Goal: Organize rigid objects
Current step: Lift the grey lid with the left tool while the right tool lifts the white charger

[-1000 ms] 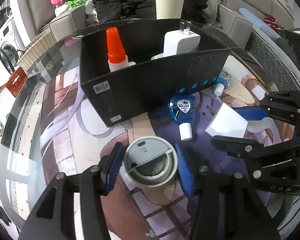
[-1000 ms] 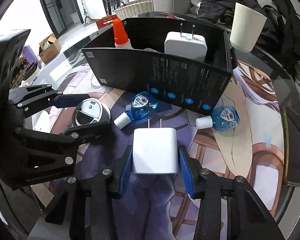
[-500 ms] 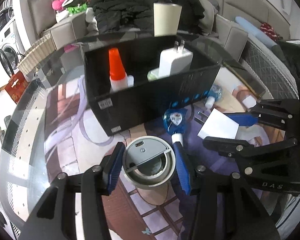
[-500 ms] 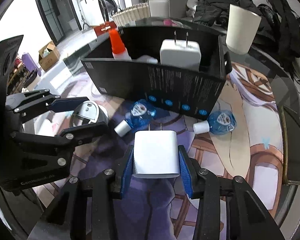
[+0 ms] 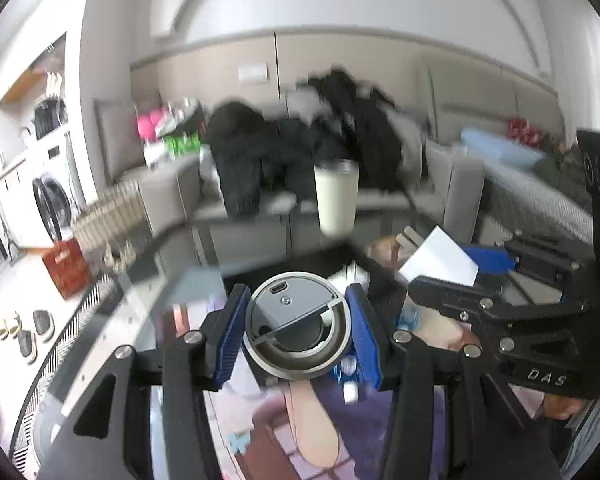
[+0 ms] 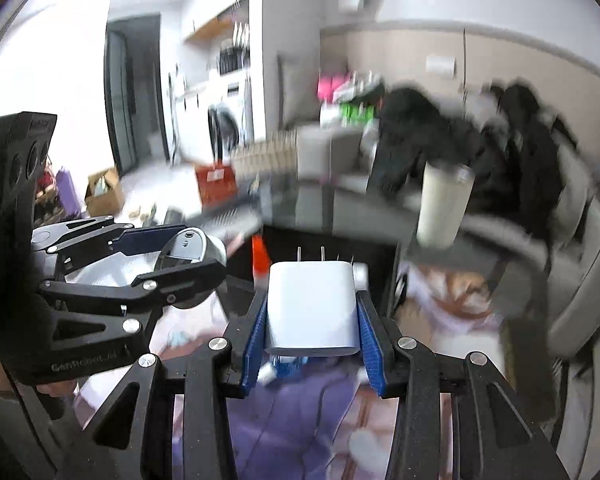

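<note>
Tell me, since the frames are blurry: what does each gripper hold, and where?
Left gripper clamps the round grey lid by its rim; right gripper clamps the white charger by its two flat sides.

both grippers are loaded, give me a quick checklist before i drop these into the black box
1. Left gripper holds the round device: ok, jaws shut on both sides of it.
2. Right gripper holds the white charger: ok, squarely clamped, prongs pointing away.
3. Both items lifted off the mat: ok.
4. Box in sight ahead: ok in the right wrist view, but blurred.
5. Free space inside the box: cannot tell; an orange-capped bottle shows there, the rest is hidden.
6. Clearance between the two grippers: cannot tell, they appear close side by side.
</note>
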